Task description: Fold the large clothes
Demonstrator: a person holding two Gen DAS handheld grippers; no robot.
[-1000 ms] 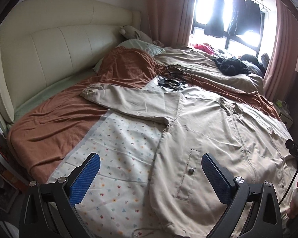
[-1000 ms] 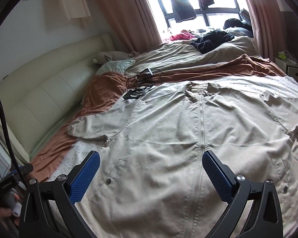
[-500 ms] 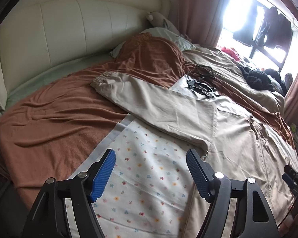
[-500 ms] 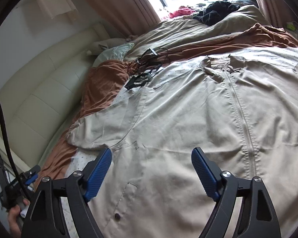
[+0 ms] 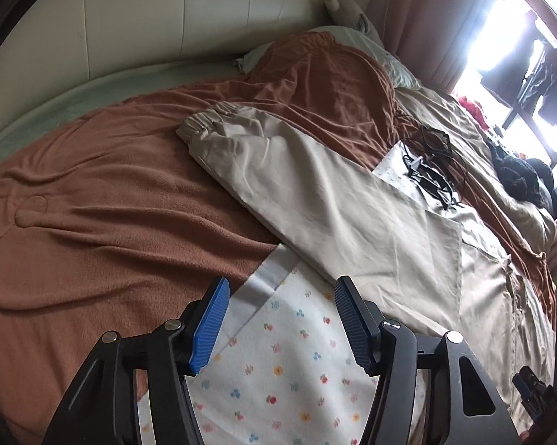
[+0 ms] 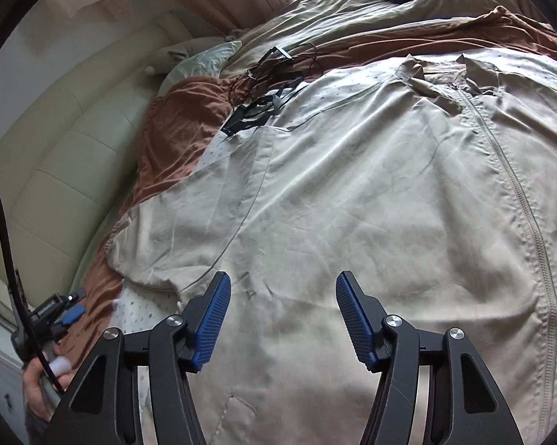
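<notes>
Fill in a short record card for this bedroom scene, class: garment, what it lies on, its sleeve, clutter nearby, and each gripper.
garment: beige zip-front jacket, spread flat, front up
surface: floral sheet over a brown blanket on the bed
sleeve: sleeve stretched out across the brown blanket, elastic cuff at its end
clutter: black cables beside the collar
left gripper: closing, nothing between the pads
right gripper: closing above the jacket, nothing gripped

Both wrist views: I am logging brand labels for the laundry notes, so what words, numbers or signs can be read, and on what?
None can be read.
The black device at the left edge of the right wrist view bears pale lettering, too small and blurred to read.
The beige zip-front jacket shows no label.
</notes>
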